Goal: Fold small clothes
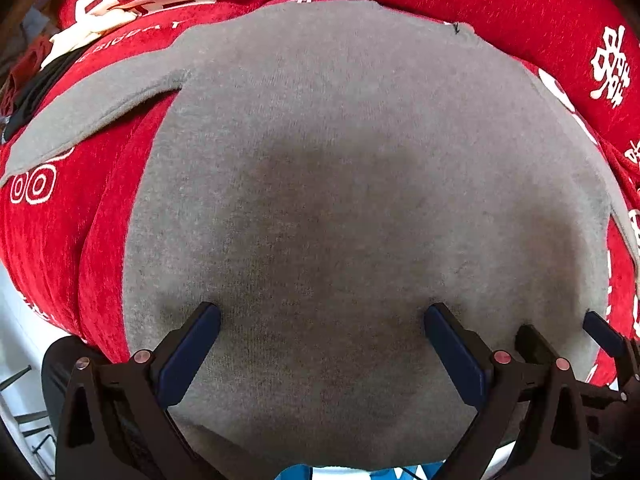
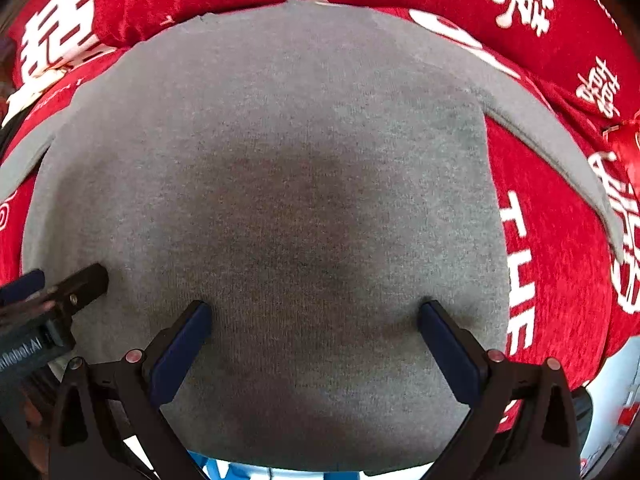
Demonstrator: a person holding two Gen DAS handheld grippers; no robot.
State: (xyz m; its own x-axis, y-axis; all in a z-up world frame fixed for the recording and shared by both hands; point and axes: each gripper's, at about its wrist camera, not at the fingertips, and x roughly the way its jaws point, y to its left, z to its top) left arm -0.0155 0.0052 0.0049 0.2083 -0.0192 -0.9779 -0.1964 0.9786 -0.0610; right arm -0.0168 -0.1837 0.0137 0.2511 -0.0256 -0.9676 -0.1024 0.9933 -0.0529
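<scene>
Grey knit fabric fills both wrist views: a small sweater [image 1: 340,152] is spread flat, body smooth, on a red blanket [image 1: 48,240] printed with white characters. One sleeve [image 1: 92,108] is seen angled out to the left in the left wrist view, and the other sleeve [image 2: 560,136] trails out to the right in the right wrist view. The left gripper [image 1: 322,344] is held low over the near part of the garment with its blue-padded fingers [image 1: 192,352] spread wide and nothing between them; the right gripper [image 2: 314,340] is placed just beside it, likewise spread and empty, its tips also visible at the right edge of the left view. Whether the pads actually touch the cloth cannot be told. The garment is judged light, soft and limp, with a fuzzy surface that should grip well rather than slip; it will sag and drape as soon as it is lifted, and nothing in it is fragile. A hold is best taken at an edge, where a single layer can be pinched: the near hem at its two corners, or a sleeve cuff, so that the piece can be carried over the body without bunching.
</scene>
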